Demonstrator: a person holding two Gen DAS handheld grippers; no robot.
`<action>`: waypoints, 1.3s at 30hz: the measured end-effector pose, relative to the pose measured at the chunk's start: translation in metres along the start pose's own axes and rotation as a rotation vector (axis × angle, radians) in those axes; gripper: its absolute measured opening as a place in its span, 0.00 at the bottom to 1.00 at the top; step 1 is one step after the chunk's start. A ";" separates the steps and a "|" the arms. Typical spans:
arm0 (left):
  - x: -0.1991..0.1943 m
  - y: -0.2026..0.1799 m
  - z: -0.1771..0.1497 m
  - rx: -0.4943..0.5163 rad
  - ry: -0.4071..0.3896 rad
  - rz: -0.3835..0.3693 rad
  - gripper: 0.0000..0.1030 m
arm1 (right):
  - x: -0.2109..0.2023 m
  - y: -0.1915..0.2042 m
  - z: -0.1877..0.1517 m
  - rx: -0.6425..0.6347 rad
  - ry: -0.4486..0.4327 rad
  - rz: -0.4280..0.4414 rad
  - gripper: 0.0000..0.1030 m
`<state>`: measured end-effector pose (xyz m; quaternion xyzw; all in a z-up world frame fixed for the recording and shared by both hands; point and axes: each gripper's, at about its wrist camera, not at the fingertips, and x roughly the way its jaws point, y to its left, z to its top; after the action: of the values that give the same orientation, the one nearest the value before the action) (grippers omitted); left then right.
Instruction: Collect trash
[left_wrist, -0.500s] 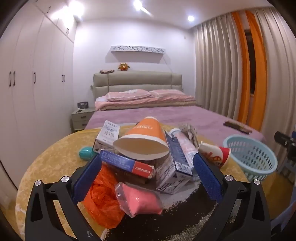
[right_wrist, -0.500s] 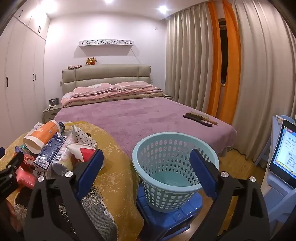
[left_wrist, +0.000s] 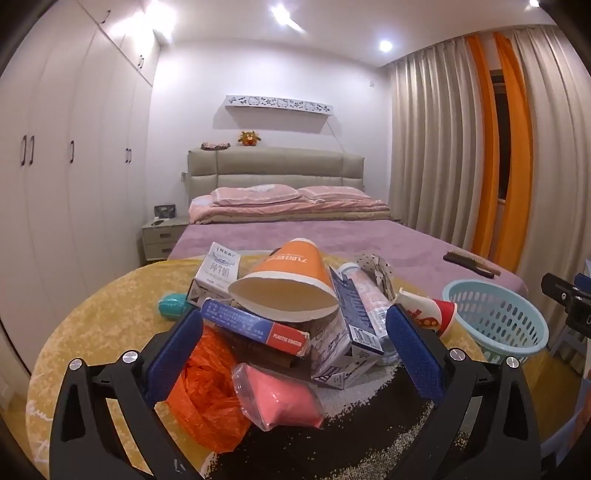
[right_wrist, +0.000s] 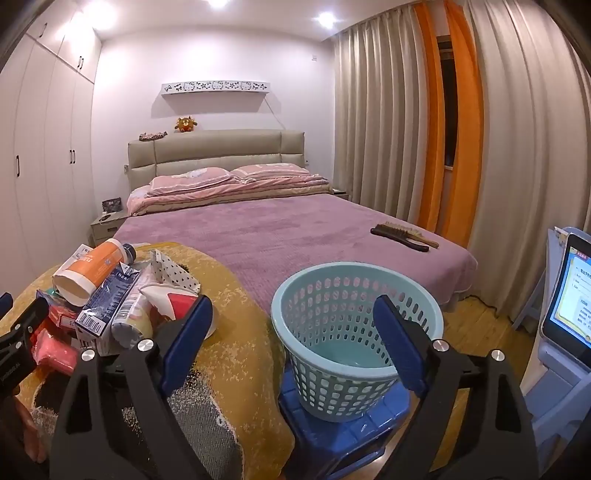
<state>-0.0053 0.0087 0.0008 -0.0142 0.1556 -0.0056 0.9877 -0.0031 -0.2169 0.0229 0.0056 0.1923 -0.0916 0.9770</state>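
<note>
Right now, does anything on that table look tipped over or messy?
Yes. The orange paper cup lies on its side atop a jumbled pile, its mouth toward the camera, over a blue-red box. The basket holds no trash.

Trash pile (left_wrist: 288, 317) lies frame centre on the round table (left_wrist: 110, 295); basket (left_wrist: 498, 321) at right edge; bed (left_wrist: 295, 236) behind; wardrobe (left_wrist: 74, 166) fills left.

Orange cup (left_wrist: 291, 275) with a white rim, orange bag (left_wrist: 207, 391), pink packet (left_wrist: 282, 400), light blue basket (right_wrist: 356, 339) on a blue stool (right_wrist: 347, 439), polka-dot wrapper (right_wrist: 173, 275), purple bedspread (right_wrist: 288, 229).
</note>
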 end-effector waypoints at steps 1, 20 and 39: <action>0.001 0.000 0.000 -0.002 0.001 -0.001 0.93 | 0.000 0.000 0.000 0.000 -0.002 0.000 0.82; -0.001 0.002 0.000 -0.011 0.001 -0.023 0.93 | 0.002 0.000 -0.001 0.006 -0.005 0.027 0.76; -0.002 0.001 0.000 -0.009 -0.008 -0.032 0.93 | 0.003 0.003 -0.002 0.005 0.003 0.049 0.72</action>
<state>-0.0069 0.0097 0.0011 -0.0210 0.1513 -0.0205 0.9881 -0.0007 -0.2147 0.0196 0.0126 0.1934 -0.0683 0.9787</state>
